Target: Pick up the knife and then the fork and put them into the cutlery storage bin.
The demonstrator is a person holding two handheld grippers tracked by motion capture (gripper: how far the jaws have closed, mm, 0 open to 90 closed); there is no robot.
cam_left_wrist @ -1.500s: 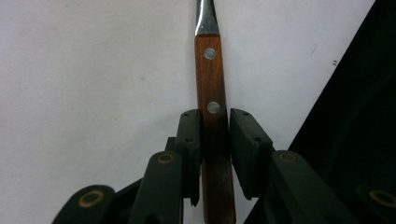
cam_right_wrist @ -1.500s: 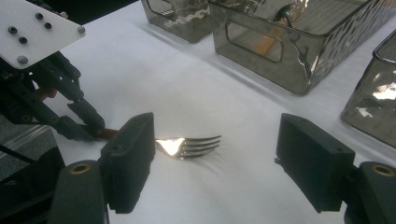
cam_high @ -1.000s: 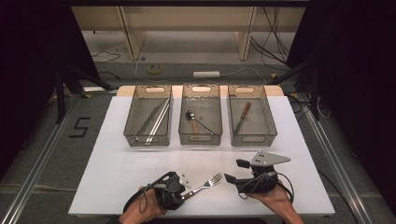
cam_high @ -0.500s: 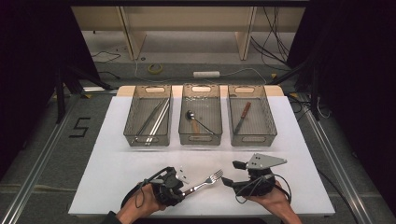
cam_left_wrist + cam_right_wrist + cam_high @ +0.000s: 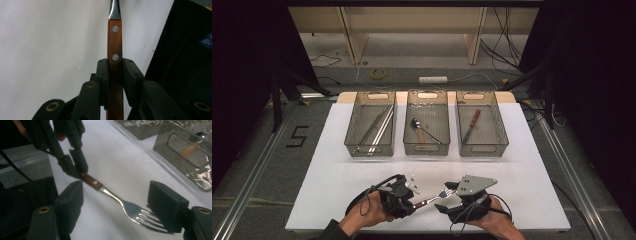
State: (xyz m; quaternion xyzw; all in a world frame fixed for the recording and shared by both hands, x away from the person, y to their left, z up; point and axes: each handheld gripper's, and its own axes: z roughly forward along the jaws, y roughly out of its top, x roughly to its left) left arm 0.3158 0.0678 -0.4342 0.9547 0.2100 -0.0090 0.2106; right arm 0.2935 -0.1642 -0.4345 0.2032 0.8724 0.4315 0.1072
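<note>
The right gripper has slid in toward the fork; its fingers stand released around the tines, above the table. The left gripper clenches the handle: a handover, needing the right to close

Bare white table open left and right of the grippers, clear strip ahead up to three bins in a row, narrow gaps between bins, fork spanning between the hands
</note>
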